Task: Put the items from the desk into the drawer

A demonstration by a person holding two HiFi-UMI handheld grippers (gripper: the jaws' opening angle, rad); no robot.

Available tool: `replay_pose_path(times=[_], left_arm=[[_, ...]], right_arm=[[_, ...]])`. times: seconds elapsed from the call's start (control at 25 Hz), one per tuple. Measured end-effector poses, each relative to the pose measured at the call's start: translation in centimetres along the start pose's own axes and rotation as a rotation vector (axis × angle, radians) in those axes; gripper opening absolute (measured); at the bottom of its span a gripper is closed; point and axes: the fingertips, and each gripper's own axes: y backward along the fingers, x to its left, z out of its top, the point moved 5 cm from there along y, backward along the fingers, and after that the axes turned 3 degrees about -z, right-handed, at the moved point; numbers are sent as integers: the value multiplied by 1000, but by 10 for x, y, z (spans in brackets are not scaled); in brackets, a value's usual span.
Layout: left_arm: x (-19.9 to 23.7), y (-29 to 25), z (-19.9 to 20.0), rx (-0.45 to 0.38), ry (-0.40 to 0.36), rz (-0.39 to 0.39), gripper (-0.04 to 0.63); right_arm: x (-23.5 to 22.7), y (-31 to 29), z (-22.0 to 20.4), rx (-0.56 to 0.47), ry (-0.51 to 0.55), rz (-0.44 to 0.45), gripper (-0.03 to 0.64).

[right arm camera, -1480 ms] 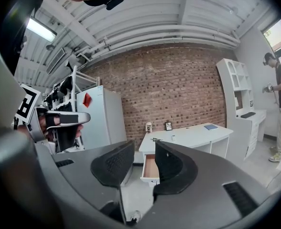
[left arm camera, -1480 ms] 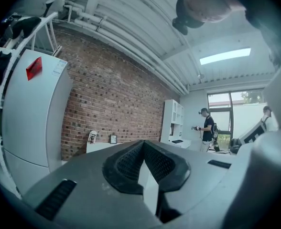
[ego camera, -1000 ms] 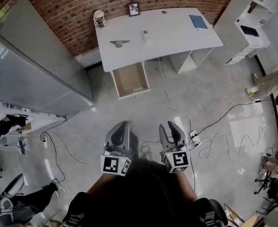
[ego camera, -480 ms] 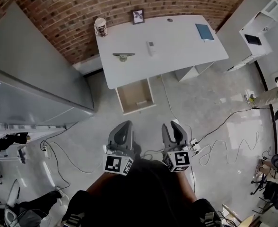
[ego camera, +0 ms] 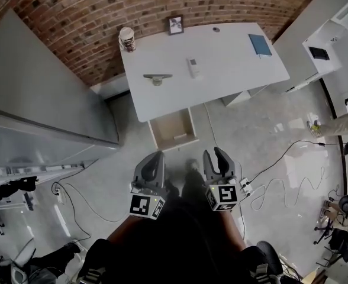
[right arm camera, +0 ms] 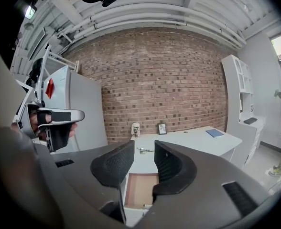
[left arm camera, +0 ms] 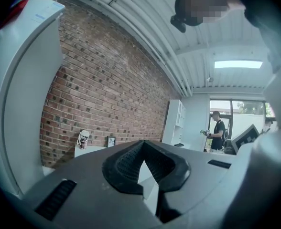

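The white desk (ego camera: 233,78) stands against the brick wall. On it are a patterned cup (ego camera: 126,39), a small picture frame (ego camera: 175,23), a grey metal tool (ego camera: 157,77), a white remote (ego camera: 193,67) and a blue book (ego camera: 260,44). Under its front edge the wooden drawer (ego camera: 174,129) is pulled open, with only a small item showing at its front. My left gripper (ego camera: 152,169) is shut and empty. My right gripper (ego camera: 215,163) is open and empty. Both are held low, well short of the desk. The right gripper view frames the drawer (right arm camera: 141,190) between its jaws.
A large grey cabinet (ego camera: 38,99) stands left of the desk. Cables and a power strip (ego camera: 245,185) lie on the floor to my right. White shelves (ego camera: 331,34) are at the far right. A person (left arm camera: 218,130) stands far off by a window.
The desk and open drawer have come nearer and lower in the head view as I walk towards them. Both grippers keep their pose in front of me.
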Motion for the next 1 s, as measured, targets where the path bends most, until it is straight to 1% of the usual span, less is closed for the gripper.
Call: replay_pose_path(times=[0.16,0.28,0.48,0.72,0.88,1.0], left_arm=[[8,-27,0,-8,3,24,2],[15,-53,2,-22,0,53,2],[24,-105,8,-39,-5,107,2],[30,-149,23,-53,-3,150,2],[37,-171,27,-48,-1,164,2],[42,-185,26,-39,2,177,2]], right_arm=[[-15,-32,1,8,7,27,118],[-27,-63,11,-1,13,68,118],[-62,-114,26,2,34,124,118],[-95,-175,37,28,64,159,118],[-108,-213,43,38,51,169,118],[-116,-238,40,62,37,180,118]])
